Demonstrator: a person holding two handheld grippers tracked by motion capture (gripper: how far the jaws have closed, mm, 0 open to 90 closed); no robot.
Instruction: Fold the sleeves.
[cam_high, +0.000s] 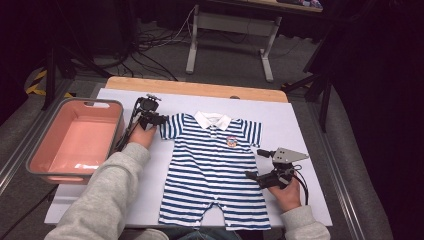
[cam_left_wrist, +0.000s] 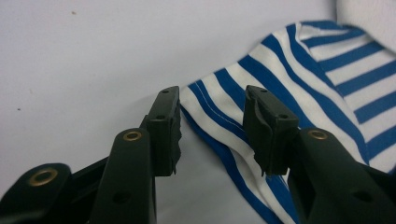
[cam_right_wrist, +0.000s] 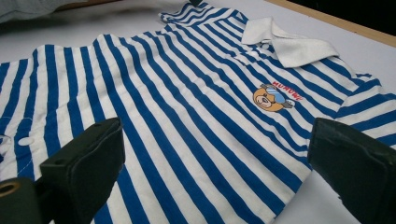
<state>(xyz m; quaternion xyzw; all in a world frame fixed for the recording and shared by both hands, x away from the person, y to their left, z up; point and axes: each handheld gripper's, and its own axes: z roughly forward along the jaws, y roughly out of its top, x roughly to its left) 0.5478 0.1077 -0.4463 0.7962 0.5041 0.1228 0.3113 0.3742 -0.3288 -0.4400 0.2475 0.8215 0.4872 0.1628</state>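
Note:
A blue-and-white striped baby romper (cam_high: 212, 170) with a white collar (cam_high: 212, 119) lies flat, face up, on a white sheet (cam_high: 285, 117). My left gripper (cam_high: 152, 122) is at the romper's left sleeve (cam_high: 170, 126). In the left gripper view its jaws (cam_left_wrist: 212, 100) stand apart, with the sleeve's hem (cam_left_wrist: 219, 112) lying between them and not pinched. My right gripper (cam_high: 254, 163) rests by the romper's right side, jaws wide. The right gripper view looks across the romper's chest (cam_right_wrist: 187, 107) to a small bear badge (cam_right_wrist: 275, 97), with nothing between the right gripper (cam_right_wrist: 217, 130) jaws.
A pink bin with a grey rim (cam_high: 31, 165) stands at the sheet's left edge, nothing in it. The wooden table edge (cam_high: 195, 87) runs behind the sheet. Beyond it are a metal table frame (cam_high: 192, 50) and cables on the floor.

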